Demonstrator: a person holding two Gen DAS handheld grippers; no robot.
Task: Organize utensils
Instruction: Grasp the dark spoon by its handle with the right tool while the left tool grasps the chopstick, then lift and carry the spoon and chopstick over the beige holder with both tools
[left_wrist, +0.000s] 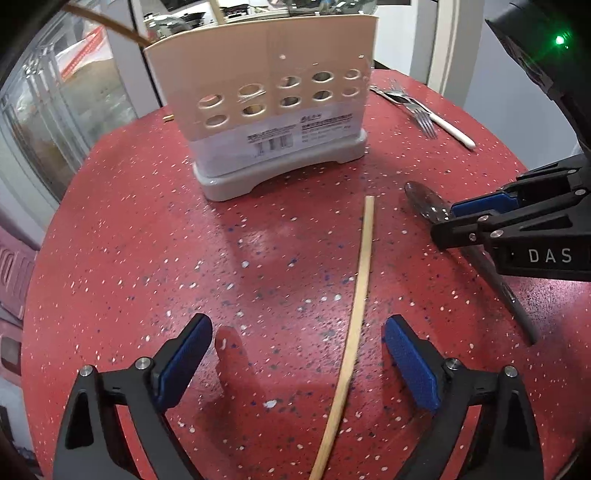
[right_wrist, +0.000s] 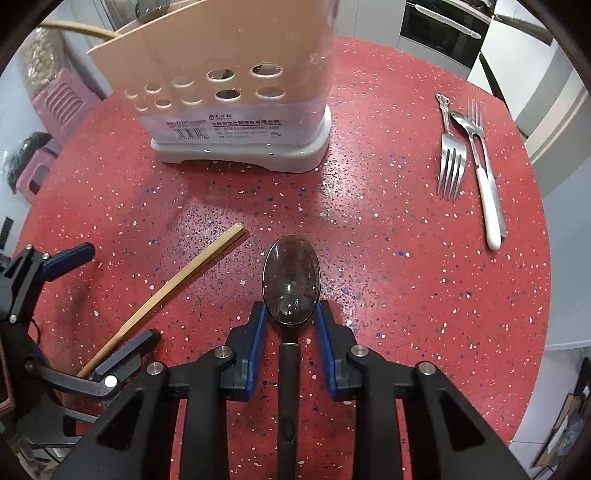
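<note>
with my right gripper narrowed around the spoon where bowl meets neck, pads beside it and contact unclear, i judge it stiff, light and slippery; the dark handle grips better. my left gripper gapes wide over the chopstick, light and rigid. the holder stands at eleven o'clock.

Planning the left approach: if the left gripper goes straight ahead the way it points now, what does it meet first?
Likely the utensil holder. The left gripper, fingers open, points across bare red table toward its grey base. The chopstick lies on the table between the fingers, running forward; depth is uncertain.
</note>
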